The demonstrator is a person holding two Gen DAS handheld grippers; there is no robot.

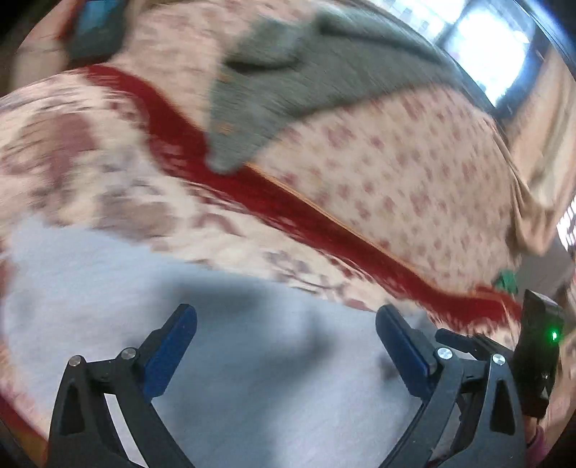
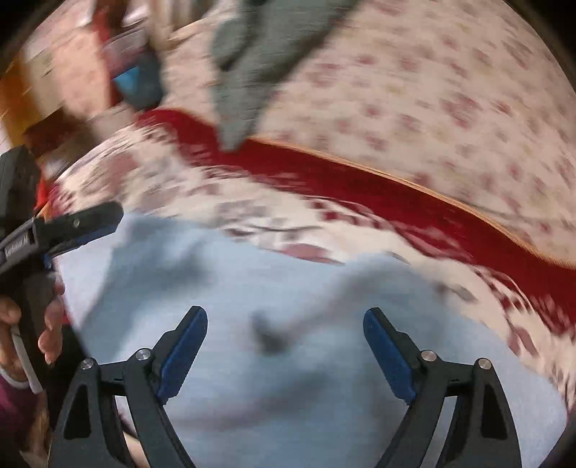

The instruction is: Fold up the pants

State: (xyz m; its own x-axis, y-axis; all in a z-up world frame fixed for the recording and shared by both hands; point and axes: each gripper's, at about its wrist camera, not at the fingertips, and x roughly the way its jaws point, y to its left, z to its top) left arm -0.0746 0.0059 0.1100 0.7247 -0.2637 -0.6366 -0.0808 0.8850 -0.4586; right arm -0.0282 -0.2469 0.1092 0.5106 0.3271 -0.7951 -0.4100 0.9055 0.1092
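Pale blue-grey pants (image 1: 252, 378) lie on a bed, filling the lower part of both views (image 2: 288, 378). Both views are blurred by motion. My left gripper (image 1: 286, 316) is open, its blue pads wide apart just above the pants, holding nothing. My right gripper (image 2: 284, 320) is also open and empty over the pants, with a small dark spot (image 2: 268, 338) on the fabric between its fingers. The left gripper also shows at the left edge of the right wrist view (image 2: 79, 223), over the pants' edge.
The bed has a pink patterned cover (image 1: 396, 172) with a red band (image 1: 288, 212) across it. A grey garment (image 1: 306, 79) lies further back, also in the right view (image 2: 252, 72). A dark blue object (image 1: 97, 28) sits far left. A bright window (image 1: 493, 43) is behind.
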